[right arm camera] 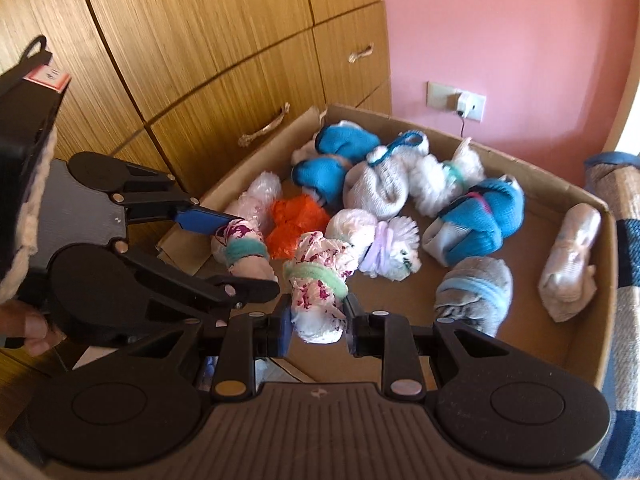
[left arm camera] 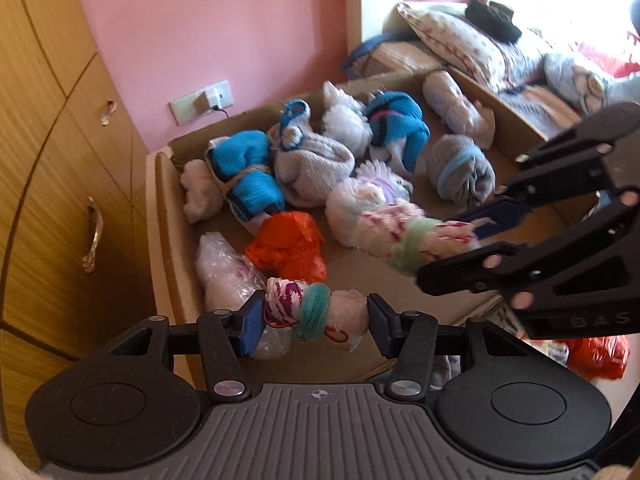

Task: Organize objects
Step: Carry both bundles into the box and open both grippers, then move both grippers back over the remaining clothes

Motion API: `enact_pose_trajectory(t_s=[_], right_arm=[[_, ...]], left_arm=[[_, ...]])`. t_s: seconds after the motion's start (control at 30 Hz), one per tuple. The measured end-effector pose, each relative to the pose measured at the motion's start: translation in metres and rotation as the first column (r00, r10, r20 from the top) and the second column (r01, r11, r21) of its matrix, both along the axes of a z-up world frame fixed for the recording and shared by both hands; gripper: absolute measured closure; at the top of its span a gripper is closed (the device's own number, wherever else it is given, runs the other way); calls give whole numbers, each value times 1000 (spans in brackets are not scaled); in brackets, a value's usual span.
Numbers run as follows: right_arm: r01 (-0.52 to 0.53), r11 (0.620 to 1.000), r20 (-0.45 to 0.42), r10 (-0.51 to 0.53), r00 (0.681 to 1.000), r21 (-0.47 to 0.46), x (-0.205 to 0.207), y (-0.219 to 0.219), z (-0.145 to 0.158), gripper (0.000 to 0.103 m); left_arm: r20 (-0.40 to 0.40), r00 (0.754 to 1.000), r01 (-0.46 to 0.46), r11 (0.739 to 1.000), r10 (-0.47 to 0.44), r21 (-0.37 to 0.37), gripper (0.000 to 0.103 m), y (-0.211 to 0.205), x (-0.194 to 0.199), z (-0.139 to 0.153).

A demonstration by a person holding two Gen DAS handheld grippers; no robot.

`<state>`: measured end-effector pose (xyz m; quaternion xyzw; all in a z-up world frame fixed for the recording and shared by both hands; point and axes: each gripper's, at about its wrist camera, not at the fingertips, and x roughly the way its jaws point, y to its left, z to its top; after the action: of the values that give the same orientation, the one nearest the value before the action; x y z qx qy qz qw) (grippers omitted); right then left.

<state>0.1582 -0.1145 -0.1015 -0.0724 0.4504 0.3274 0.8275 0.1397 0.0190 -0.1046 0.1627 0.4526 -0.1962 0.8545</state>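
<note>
Nearest me, both grippers are hanging over the cardboard box (right arm camera: 592,280) at its near edge: my left gripper (left arm camera: 316,322) is clamping a teal-banded bundle (left arm camera: 316,308), my right gripper (right arm camera: 318,326) is pinching a green-banded bundle (right arm camera: 318,284).

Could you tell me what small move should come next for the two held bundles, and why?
Probably lower both a little further, then release. The left gripper and right gripper each grip a banded cloth bundle above the cardboard box, beside bundles already lying inside.
</note>
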Motion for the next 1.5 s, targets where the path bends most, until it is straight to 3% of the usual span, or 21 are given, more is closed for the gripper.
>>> enact_pose_trajectory(t_s=[0.17,0.3,0.37,0.6,0.87,1.07,1.3,1.5], right_arm=[[-11,1000,-31,10,999,-8,9,10,-9,79],[-17,1000,-48,17,999,-1,10,13,-11,77],[-19,1000,-48,19,999,-3,9,14,-11,77],[-41,999,-32,40,999,-10,5,20,-8,73],[-51,998,-18,51,999,-23,-2,25,-5,68],[-18,1000,29,18,999,-13,-22,6,16,60],[75,997,117,-78,990,24,-77,-44,35,37],[147,989,152,-149,977,28,-125,-85,18,37]], left_arm=[[-4,1000,9,1000,-9,28,39,2,-4,-3],[32,999,-8,999,6,38,21,0,-13,3],[50,998,-25,998,23,58,20,0,-16,4],[62,991,-114,993,115,-23,14,20,-33,23],[43,966,-252,965,256,-69,9,42,-59,28],[33,948,-312,945,316,-96,8,49,-78,27],[14,920,-385,911,392,-149,5,60,-104,29],[13,894,-438,879,448,-187,4,59,-134,20]])
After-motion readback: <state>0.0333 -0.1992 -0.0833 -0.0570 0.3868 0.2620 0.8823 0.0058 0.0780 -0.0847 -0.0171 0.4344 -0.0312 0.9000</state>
